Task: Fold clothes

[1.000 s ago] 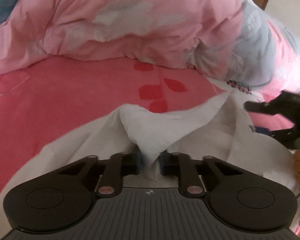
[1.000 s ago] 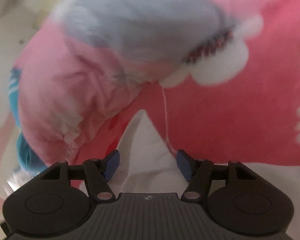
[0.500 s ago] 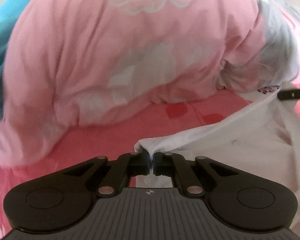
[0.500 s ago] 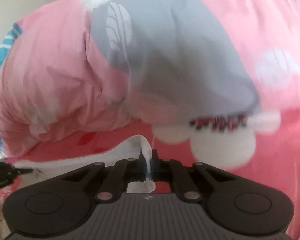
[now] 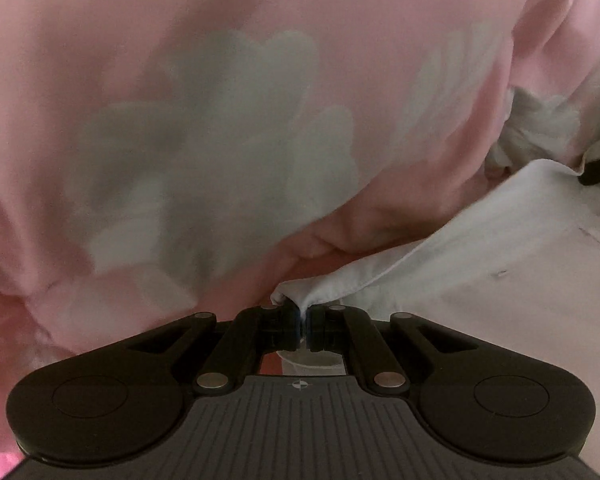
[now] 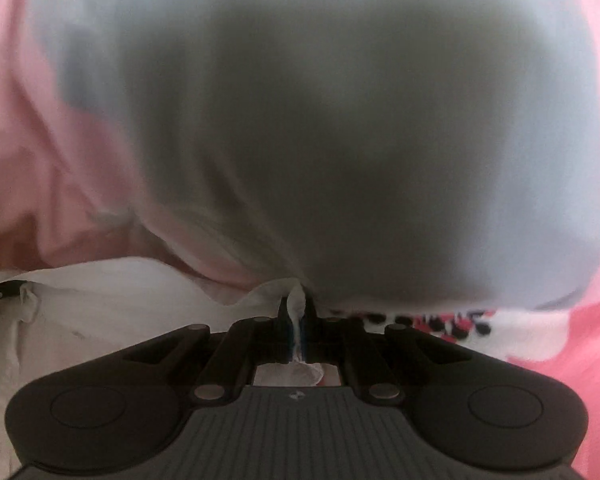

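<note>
**Both grippers pinch the white garment under the quilt's bulge**

The left gripper (image 5: pixel 303 322) is clamped on a corner of the white garment (image 5: pixel 480 264), which spreads to its right. The right gripper (image 6: pixel 298 328) likewise nips a bunched fold of that cloth, which stretches away to its left. Just beyond, a heaped pink quilt (image 5: pixel 180 80) with pale flowers and a grey patch (image 6: pixel 340 140) crowds close, blocking everything farther. The red bedsheet (image 6: pixel 580 340) shows lower right.

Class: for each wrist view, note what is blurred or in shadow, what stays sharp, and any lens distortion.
Left wrist view: the pink quilt with pale flower print is soft, dim, close; the left gripper, pinching the white cotton garment, stays sharp; dark fisheye corners. Right wrist view: a grey quilt patch fills the frame, blurred, darkest at centre; the right gripper is crisp.
</note>
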`<state>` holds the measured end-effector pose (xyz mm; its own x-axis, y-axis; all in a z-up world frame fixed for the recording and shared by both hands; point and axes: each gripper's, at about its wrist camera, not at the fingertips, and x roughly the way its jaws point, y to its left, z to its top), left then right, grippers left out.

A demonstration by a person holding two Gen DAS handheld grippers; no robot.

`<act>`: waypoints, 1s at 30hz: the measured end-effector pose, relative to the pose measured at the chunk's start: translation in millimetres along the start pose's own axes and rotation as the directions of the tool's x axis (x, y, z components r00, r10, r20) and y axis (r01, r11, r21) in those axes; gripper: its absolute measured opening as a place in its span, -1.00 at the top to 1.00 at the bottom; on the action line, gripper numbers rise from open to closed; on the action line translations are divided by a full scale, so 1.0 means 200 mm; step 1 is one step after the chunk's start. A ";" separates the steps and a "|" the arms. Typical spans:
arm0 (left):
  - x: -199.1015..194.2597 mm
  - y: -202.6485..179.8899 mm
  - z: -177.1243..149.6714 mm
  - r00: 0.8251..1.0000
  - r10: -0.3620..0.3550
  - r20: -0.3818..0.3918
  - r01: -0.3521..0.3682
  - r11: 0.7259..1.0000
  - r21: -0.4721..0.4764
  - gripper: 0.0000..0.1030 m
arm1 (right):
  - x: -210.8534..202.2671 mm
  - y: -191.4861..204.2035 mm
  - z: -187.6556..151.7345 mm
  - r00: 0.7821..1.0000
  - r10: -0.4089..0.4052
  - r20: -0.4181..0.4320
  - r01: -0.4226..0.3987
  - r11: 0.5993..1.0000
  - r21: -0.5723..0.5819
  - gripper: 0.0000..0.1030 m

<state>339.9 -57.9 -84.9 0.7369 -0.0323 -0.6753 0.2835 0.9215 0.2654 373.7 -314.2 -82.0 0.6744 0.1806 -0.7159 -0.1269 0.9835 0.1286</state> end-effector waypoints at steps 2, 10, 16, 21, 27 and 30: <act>0.02 -0.02 0.01 1.000 0.016 0.009 -0.017 1.000 0.013 0.95 | 0.03 -0.03 0.03 1.000 0.003 0.007 -0.003 1.000 0.026 0.94; -0.03 0.01 0.00 1.000 -0.028 -0.007 0.028 0.999 0.023 0.68 | 0.04 -0.10 0.08 0.999 0.038 -0.022 -0.036 0.996 0.078 0.67; -0.23 0.08 -0.01 0.999 -0.035 0.013 0.035 0.998 -0.043 -0.30 | -0.19 -0.26 0.09 0.996 0.087 -0.026 -0.082 0.986 0.144 -0.24; -0.47 0.10 -0.06 0.999 -0.049 0.014 0.050 0.996 -0.076 -0.35 | -0.50 -0.43 0.01 0.986 0.169 -0.011 -0.162 0.957 0.240 -0.24; -0.84 0.13 -0.18 0.993 -0.072 0.091 0.078 0.995 -0.064 -0.40 | -1.04 -0.49 -0.20 0.944 0.324 0.062 -0.327 0.896 0.300 -0.24; -1.00 0.10 -0.29 0.986 -0.123 0.113 0.132 0.989 -0.070 -0.41 | -1.37 -0.51 -0.30 0.930 0.349 0.113 -0.367 0.891 0.266 -0.24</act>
<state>162.1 -10.6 16.3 0.7611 -0.1891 -0.6205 0.3342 0.9341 0.1253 157.5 -463.8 60.4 0.6654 0.5116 -0.5436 -0.1668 0.8117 0.5598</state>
